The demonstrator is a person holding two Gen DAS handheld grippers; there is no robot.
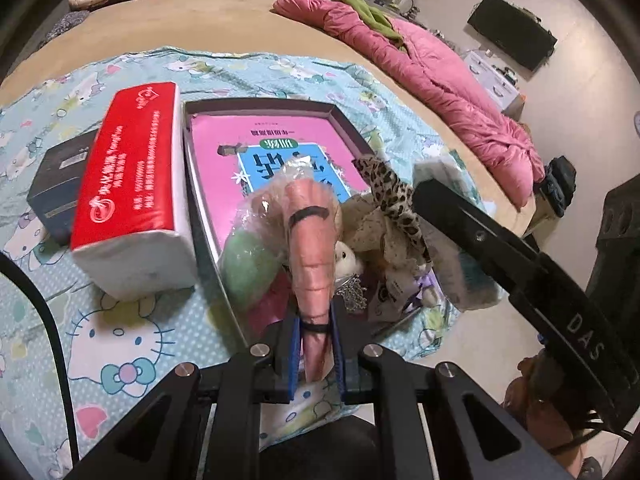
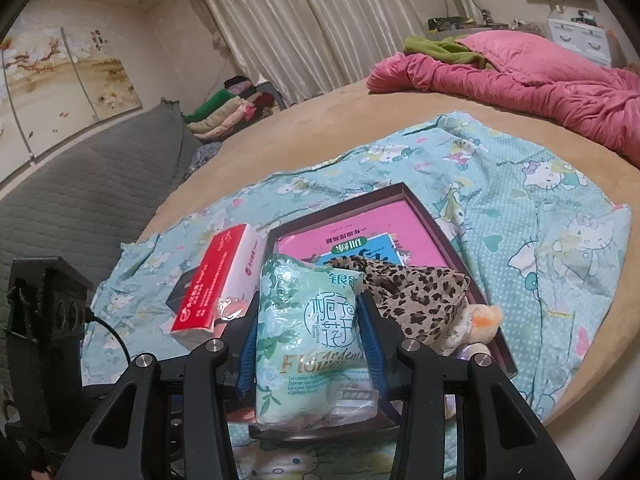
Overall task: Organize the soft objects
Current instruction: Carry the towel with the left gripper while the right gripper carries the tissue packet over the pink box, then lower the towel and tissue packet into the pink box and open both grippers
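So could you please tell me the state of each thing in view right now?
Left gripper: jaws shut on the shrimp toy.
Shrimp toy: held above the tray.
Right gripper: jaws shut on the tissue pack.
Tissue pack: held upright.
Tray: open, holding a book and soft toys.
Red tissue pack: lying beside the tray.

A round tan bed [image 2: 320, 104] carries everything. A crumpled pink quilt [image 2: 552, 84] lies along its far edge, and a light-blue cartoon-cat sheet [image 2: 540, 216] is spread over its near part. On the sheet rest a dark shallow box [image 1: 340, 120], a red tissue pack [image 1: 132, 184] touching its side, and a small black box [image 1: 56, 196].
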